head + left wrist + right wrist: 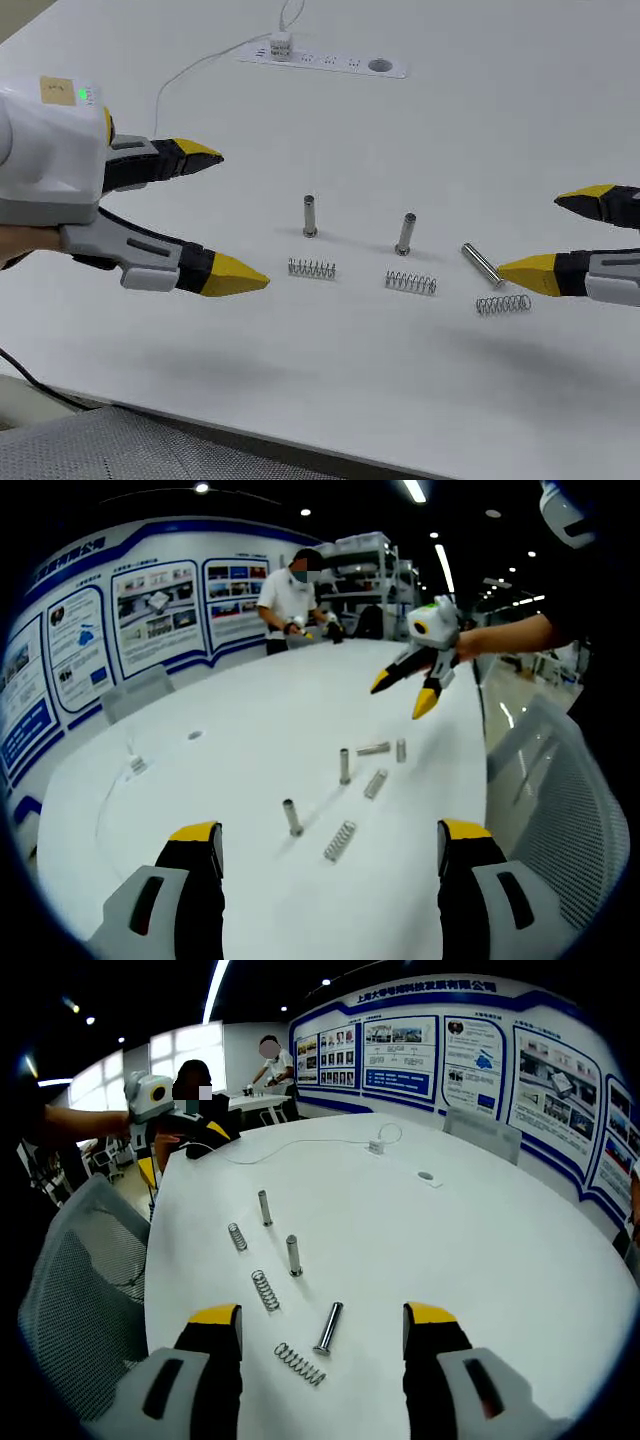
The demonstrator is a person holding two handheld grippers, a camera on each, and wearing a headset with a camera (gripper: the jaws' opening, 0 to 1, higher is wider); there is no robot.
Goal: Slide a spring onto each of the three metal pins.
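Approaching the lying pin (481, 264) with your right tool (528, 234), jaws apart and empty like the left tool (245, 220), you risk rolling it into the nearby spring (503, 304).

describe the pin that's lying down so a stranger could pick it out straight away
On the white table, find the row of three metal pins. Go to the end nearest the right claw. The end pin there lies flat on its side, while the left pin and the middle pin stand upright.
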